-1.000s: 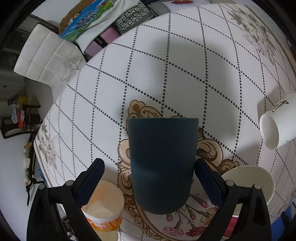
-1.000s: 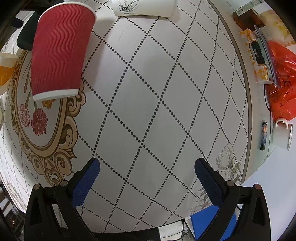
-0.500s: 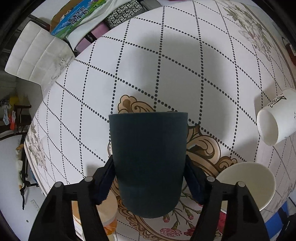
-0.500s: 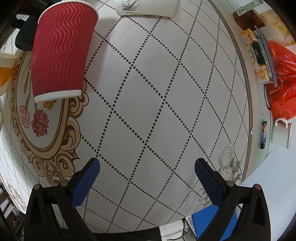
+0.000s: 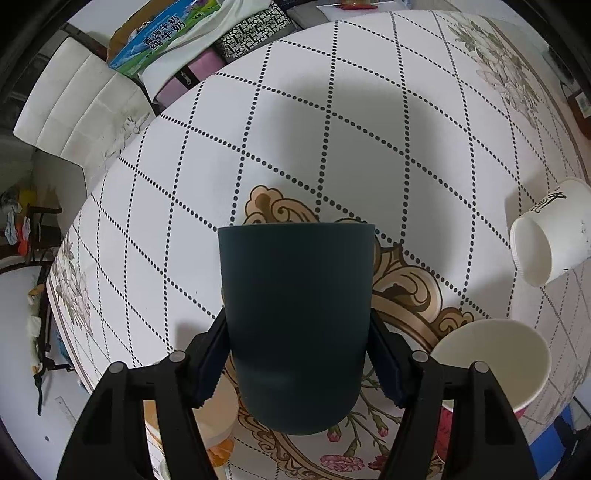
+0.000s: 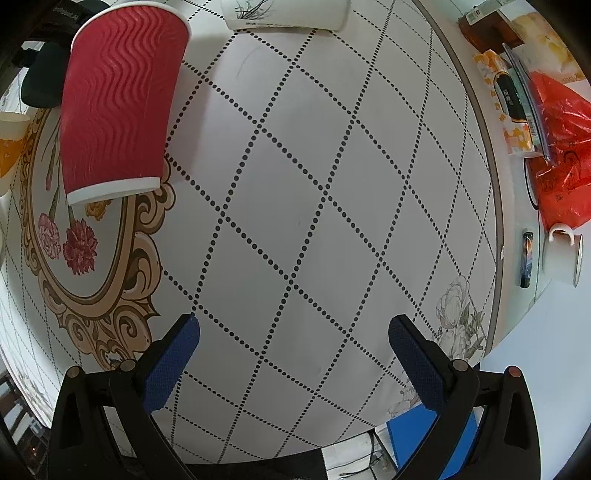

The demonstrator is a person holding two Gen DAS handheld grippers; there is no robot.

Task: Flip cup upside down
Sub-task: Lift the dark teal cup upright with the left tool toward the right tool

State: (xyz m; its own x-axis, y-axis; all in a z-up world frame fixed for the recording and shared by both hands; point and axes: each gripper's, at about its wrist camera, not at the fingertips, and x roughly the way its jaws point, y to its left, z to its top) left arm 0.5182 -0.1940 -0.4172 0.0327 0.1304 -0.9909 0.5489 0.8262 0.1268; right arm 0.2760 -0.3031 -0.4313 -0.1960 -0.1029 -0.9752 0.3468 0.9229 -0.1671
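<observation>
A dark teal cup (image 5: 295, 325) fills the lower middle of the left wrist view, seen from its side. My left gripper (image 5: 297, 354) is shut on it, one blue pad pressed to each side, and holds it over the patterned tablecloth (image 5: 295, 129). Its dark shape (image 6: 38, 79) shows at the left edge of the right wrist view. My right gripper (image 6: 293, 347) is open and empty above the tablecloth (image 6: 314, 203) near the table's edge.
A red ribbed paper cup (image 6: 118, 103) stands upright, also in the left wrist view (image 5: 495, 362). A white paper cup (image 5: 550, 236) lies on its side, also seen in the right view (image 6: 288, 14). An orange cup (image 5: 218, 421) sits under the left gripper. A white mug (image 6: 565, 254) and red bag (image 6: 557, 155) are off the table.
My left gripper has closed its pads onto the dark teal cup, which was standing free between them a second ago. The right gripper has not moved.
</observation>
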